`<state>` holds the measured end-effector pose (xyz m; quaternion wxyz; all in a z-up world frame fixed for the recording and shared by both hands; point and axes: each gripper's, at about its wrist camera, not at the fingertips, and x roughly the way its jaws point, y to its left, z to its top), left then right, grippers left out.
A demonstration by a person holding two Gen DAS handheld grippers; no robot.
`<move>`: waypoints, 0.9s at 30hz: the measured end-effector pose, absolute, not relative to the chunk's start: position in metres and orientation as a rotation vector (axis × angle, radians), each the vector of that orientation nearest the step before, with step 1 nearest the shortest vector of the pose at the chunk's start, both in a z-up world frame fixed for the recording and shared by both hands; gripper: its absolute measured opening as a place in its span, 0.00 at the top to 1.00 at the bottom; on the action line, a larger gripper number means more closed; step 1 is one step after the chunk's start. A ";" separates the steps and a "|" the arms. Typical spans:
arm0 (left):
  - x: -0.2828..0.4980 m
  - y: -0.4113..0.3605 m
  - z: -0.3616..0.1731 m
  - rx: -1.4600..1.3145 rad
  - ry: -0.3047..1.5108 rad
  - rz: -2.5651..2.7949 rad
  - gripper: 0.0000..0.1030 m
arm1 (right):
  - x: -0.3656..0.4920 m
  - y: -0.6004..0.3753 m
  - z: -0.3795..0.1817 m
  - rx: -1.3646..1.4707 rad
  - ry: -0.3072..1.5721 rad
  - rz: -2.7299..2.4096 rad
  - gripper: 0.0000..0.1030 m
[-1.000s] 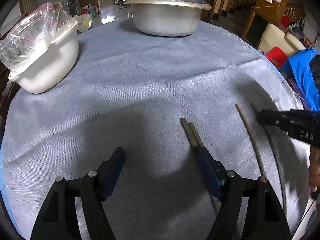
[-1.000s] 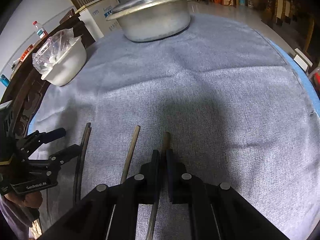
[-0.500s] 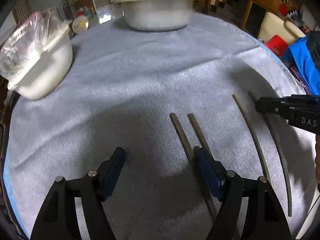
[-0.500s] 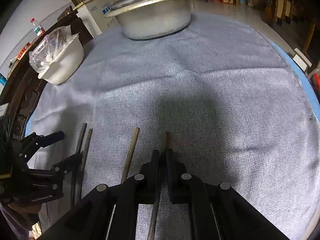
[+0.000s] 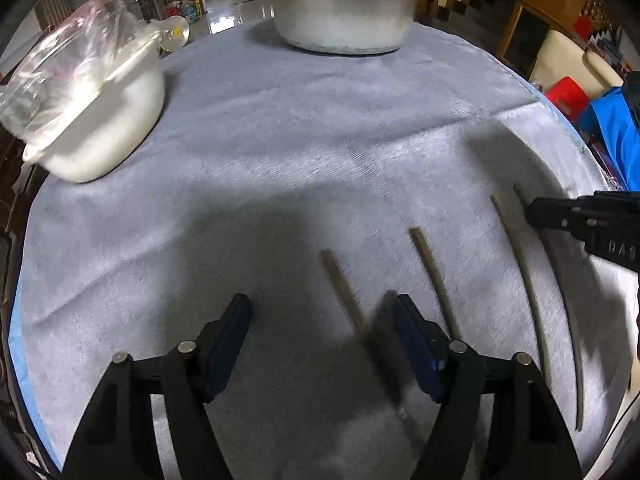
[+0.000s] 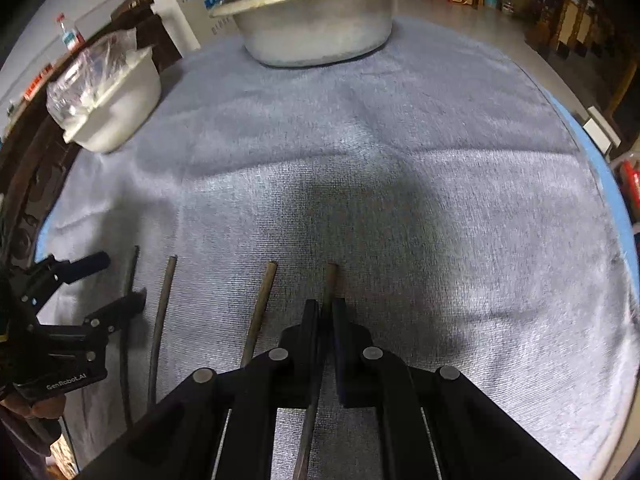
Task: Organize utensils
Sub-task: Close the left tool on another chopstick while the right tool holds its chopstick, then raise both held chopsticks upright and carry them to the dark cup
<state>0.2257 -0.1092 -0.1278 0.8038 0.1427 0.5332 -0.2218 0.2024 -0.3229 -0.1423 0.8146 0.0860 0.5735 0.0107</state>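
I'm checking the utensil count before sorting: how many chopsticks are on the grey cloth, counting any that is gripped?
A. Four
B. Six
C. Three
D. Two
A: the right wrist view shows four chopsticks side by side, three lying loose and the rightmost chopstick clamped in the shut right gripper.

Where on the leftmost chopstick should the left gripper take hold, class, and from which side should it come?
Probably at mid-shaft, from above. The leftmost chopstick lies flat on the cloth, thin and straight, apart from its neighbour, so one finger can go down each side of it. The left gripper already straddles it, jaws closing but not yet touching. A mid-length grip should keep it from tipping.
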 end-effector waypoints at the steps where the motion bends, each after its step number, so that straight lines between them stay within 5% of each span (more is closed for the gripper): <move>1: 0.228 -0.113 -0.126 0.303 1.146 -0.473 0.38 | 0.204 -0.320 -0.142 0.167 1.234 0.019 0.92; 7: 0.240 -0.118 -0.123 0.263 1.162 -0.456 0.89 | 0.209 -0.306 -0.141 0.081 1.243 0.008 0.93; 16: 0.231 -0.096 -0.113 0.164 1.160 -0.441 0.95 | 0.186 -0.335 -0.135 0.275 1.146 0.057 0.94; 27: 0.181 -0.019 -0.025 -0.022 0.911 -0.334 0.95 | 0.106 -0.371 -0.053 0.329 0.820 0.064 0.94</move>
